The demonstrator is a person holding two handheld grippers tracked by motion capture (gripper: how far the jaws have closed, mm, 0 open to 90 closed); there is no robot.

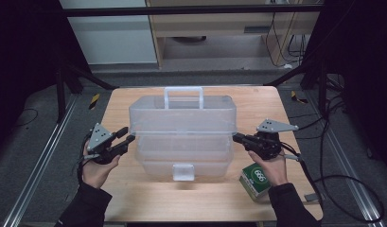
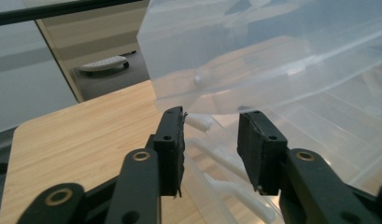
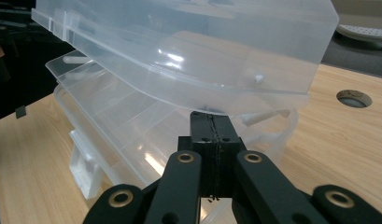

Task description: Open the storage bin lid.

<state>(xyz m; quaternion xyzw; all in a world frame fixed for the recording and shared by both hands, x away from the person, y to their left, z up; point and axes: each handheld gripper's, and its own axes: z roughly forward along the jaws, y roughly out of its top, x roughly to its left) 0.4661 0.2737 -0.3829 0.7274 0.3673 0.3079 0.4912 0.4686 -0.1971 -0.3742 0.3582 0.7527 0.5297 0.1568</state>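
Note:
A clear plastic toolbox [image 1: 181, 158] stands mid-table with its lid [image 1: 181, 115] raised a little at the front; the lid carries a handle [image 1: 183, 97], and a latch [image 1: 183, 171] hangs at the box's front. My left gripper [image 1: 128, 134] is open at the lid's left end. In the left gripper view its tips [image 2: 209, 126] sit just below the lid's edge [image 2: 272, 51] with nothing between them. My right gripper [image 1: 236, 137] is shut at the lid's right end. Its closed tips [image 3: 212, 116] touch the underside of the lid [image 3: 188, 46].
A green and white box [image 1: 256, 179] lies on the wooden table [image 1: 134, 198] by my right hand, near the front right corner. A round cable hole [image 3: 353, 98] is in the tabletop beyond the toolbox. Black frame rails and cables surround the table.

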